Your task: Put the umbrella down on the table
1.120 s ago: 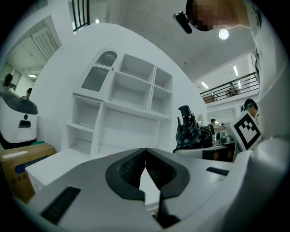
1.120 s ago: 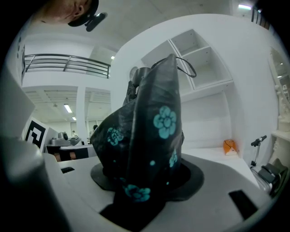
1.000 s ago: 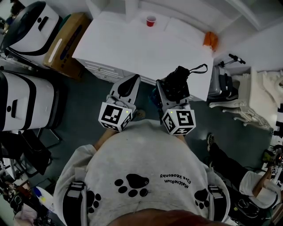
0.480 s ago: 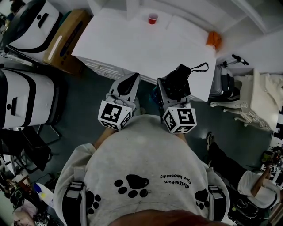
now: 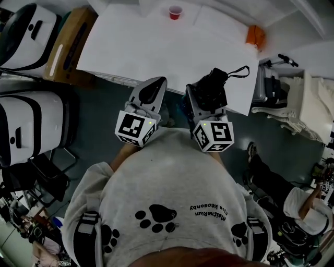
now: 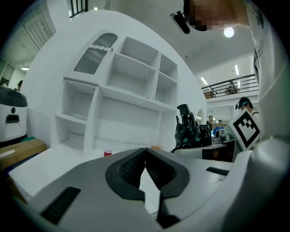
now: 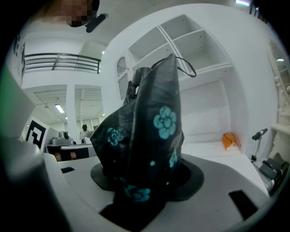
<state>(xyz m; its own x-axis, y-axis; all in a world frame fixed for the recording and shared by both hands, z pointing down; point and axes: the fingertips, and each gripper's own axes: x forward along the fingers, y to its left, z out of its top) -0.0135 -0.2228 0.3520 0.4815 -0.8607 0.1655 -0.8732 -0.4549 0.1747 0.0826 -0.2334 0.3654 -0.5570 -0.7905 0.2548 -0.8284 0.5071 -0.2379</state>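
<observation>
The fingers [image 7: 199,174] of the right gripper [image 7: 141,183] are closed on the folded umbrella [image 7: 152,127]. Its black cloth with teal flowers is pinched between the pads and rises from them. The fingers [image 6: 127,170] of the left gripper [image 6: 145,165] are pressed together at their tips, and nothing is held between them. In the head view the two grippers are seen side by side before the person's chest. The umbrella is carried over the near edge of the white surface [image 5: 151,47] and is not laid on it. Its cord loop [image 5: 237,72] is seen above the near right corner. A red cup [image 5: 175,12] and an orange object [image 5: 255,35] are found at the far side, well apart. A white shelf unit [image 6: 129,86] is seen behind the surface.
</observation>
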